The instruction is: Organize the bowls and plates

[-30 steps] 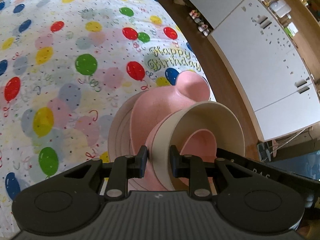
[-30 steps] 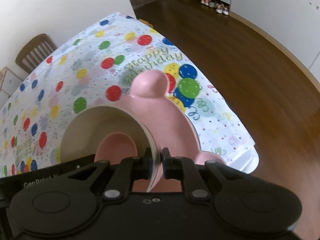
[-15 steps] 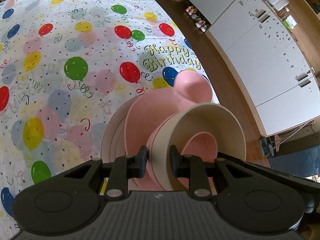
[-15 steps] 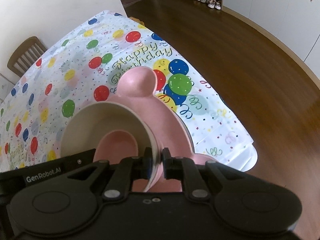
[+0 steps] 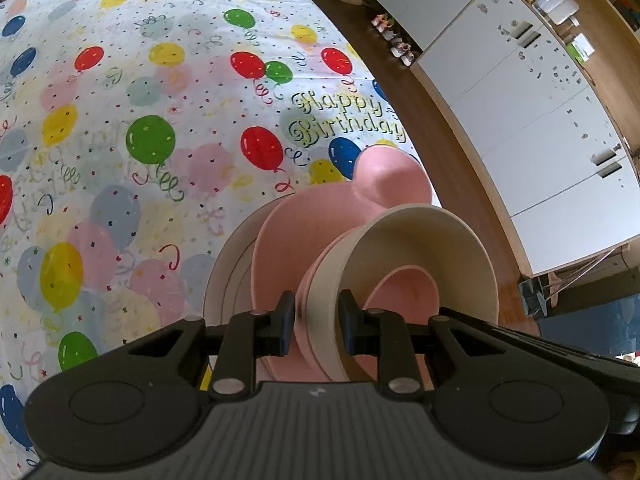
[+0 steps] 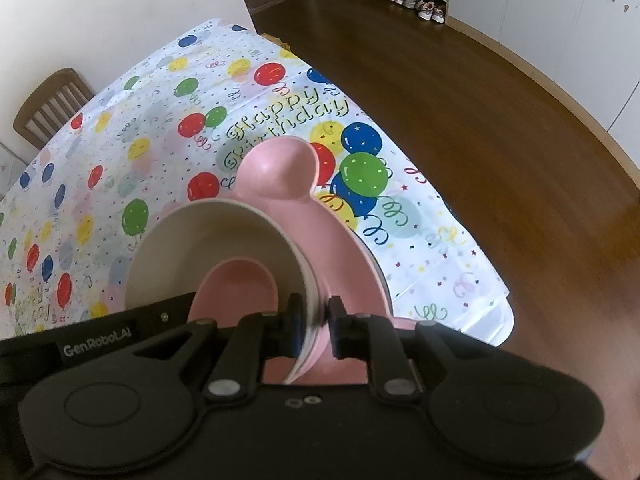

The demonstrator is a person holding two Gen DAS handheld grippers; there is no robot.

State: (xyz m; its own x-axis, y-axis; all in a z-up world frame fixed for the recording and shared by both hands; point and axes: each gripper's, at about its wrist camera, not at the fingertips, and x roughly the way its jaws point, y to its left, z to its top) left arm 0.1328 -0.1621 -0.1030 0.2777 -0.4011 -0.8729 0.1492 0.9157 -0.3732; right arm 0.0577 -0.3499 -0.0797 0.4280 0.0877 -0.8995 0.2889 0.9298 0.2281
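Dark wooden flooring (image 6: 500, 152) surrounds the bench, with white cabinet doors (image 5: 532, 120) along the far wall, pairs of shoes (image 6: 416, 2) lined up at their foot, and a wooden chair (image 6: 48, 108) at the far end. A balloon-printed "Happy Birthday" tablecloth (image 5: 140, 140) covers the bench from edge to edge.

Stack location: near the corner of the bench closest to both cameras. Lowest visible item is a cream plate (image 5: 224, 280), of which only the left rim shows. On it rests a pink plate with a rounded ear (image 5: 320, 232) projecting toward the far side. Above that sits a cream bowl (image 5: 420, 240), seen tilted toward the lenses, with a pink bowl (image 6: 240, 292) nested inside it. A thin pink rim shows just under the cream bowl's outer wall; whether it belongs to a separate bowl cannot be determined.

Left hand-held gripper (image 5: 318, 322): jaws narrow, one finger outside and one inside the near wall of the cream bowl, pads pressed against it. It is gripping the bowl.

Right hand-held gripper (image 6: 316, 326): jaws are opening. The opposite rim of the same cream bowl stands between the fingers; a slight gap shows on the right-hand finger, so the pads no longer clamp the rim.

Each hand-held gripper appears at the edge of the other's view as a black body beside the bowl. Both point steeply down at the stack.
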